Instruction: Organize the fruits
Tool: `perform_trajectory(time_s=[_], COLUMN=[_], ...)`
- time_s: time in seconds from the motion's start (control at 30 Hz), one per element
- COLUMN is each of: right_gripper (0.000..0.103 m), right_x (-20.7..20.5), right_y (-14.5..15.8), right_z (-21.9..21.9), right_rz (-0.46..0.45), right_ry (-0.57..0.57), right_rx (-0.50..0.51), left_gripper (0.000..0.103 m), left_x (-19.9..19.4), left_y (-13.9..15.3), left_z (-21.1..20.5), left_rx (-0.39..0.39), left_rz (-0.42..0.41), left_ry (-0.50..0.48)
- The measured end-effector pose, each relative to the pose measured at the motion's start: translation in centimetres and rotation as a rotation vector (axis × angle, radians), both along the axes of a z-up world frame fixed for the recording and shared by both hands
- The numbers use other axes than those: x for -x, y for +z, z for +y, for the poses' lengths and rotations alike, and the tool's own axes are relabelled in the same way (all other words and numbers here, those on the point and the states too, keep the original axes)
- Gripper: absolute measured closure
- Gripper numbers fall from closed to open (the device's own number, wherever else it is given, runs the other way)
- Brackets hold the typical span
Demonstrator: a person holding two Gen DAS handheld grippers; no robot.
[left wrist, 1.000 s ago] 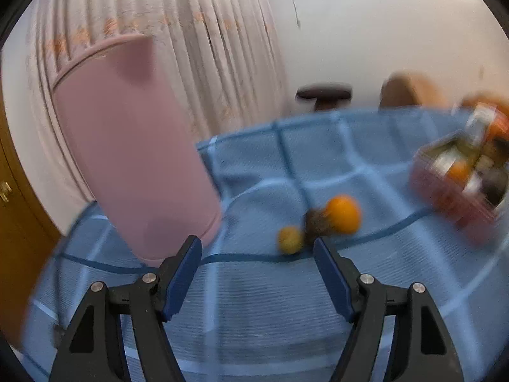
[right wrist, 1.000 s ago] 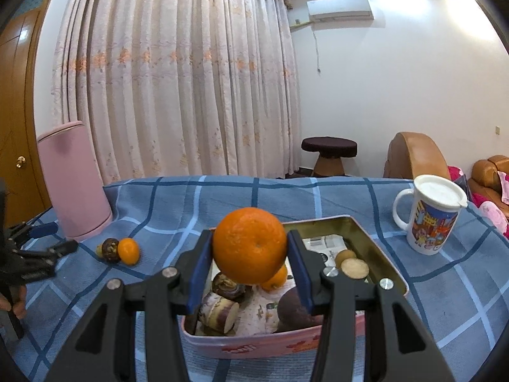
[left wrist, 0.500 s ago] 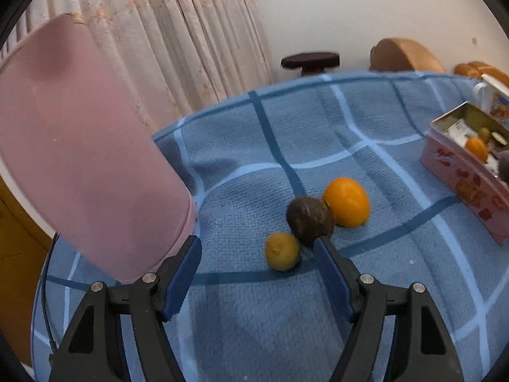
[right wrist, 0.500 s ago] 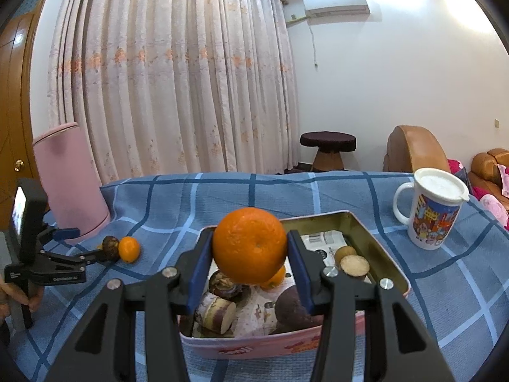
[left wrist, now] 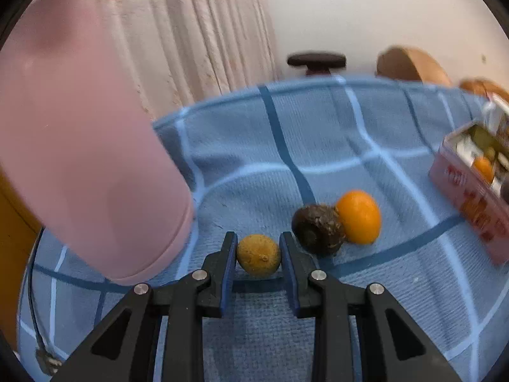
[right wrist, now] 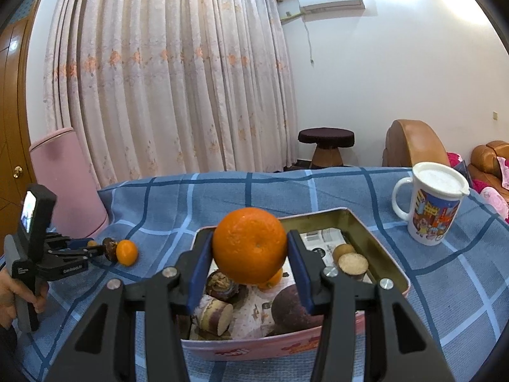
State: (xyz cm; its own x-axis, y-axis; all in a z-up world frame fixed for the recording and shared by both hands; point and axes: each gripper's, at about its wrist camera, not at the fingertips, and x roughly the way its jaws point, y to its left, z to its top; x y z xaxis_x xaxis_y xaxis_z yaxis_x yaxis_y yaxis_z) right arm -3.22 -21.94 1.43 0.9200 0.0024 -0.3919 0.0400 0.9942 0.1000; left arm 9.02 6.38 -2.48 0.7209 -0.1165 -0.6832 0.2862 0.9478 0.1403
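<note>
Blue cloth (left wrist: pixel 318 133); yellow fruit (left wrist: pixel 258 255) between left gripper (left wrist: pixel 258 248) fingers.

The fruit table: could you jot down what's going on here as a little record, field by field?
left gripper: jaws closed around a small yellowish fruit on the blue checked cloth
right gripper: jaws holding a large orange above the tin
loose on cloth: dark brown fruit touching a small orange fruit
in tin: several fruits and cut pieces
also there: lidded mug, pink container
</note>
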Motion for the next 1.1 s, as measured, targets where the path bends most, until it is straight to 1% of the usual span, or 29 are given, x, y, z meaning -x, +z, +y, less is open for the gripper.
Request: perform_trajectory(time_s=[0.1,0.17,0.23,0.3,0.37,0.47,0.53,0.63,0.8,1.1], right_gripper=[0.053,0.053,0.053,0.053,0.053,0.053,0.053,0.053,0.053,0.053], right_x=[0.2,0.3,0.4,0.5,0.7,1.0,1.1,1.5,1.8,2.3], right_y=[0.2,0.2,0.3,0.4,0.6,0.8,0.9,1.1,1.2,1.4], right_z=[-0.1,-0.1,0.0,0.1,0.2,0.6,1.0,1.4,1.0,-0.2], right_rz=[-0.011,-0.016,-0.021,-0.028,-0.039,-0.053,-0.062,-0.079,-0.093,-0.097], right_ry=[-0.001,0.0,0.003,0.008,0.02,0.039,0.043,0.038,0.024,-0.001], right_rx=[-0.004,-0.004,-0.003,-0.004,-0.007,-0.001,0.017,0.037,0.037,0.051], left_gripper=[0.074,0.074,0.074,0.074,0.074,0.074,0.074,0.074,0.074,0.074], left_x=[1.5,2.8,3.7,4.7,5.6,6.2,6.6,7.3,8.1,9.1], left_y=[1.3,2.1,2.5,3.0,3.4,3.6,3.6,4.0,4.5,4.5], left_z=[1.3,2.0,2.3,2.0,1.3,0.2,-0.3,-1.2,-3.6,-7.8], left_rx=[0.122,0.219,0.252,0.248,0.214,0.174,0.172,0.188,0.201,0.201], left_rz=[-0.051,-0.092,-0.119,-0.156,-0.193,-0.22,-0.227,-0.24,-0.262,-0.252], left_ry=[0.029,0.033,0.041,0.056,0.088,0.127,0.134,0.127,0.099,0.04])
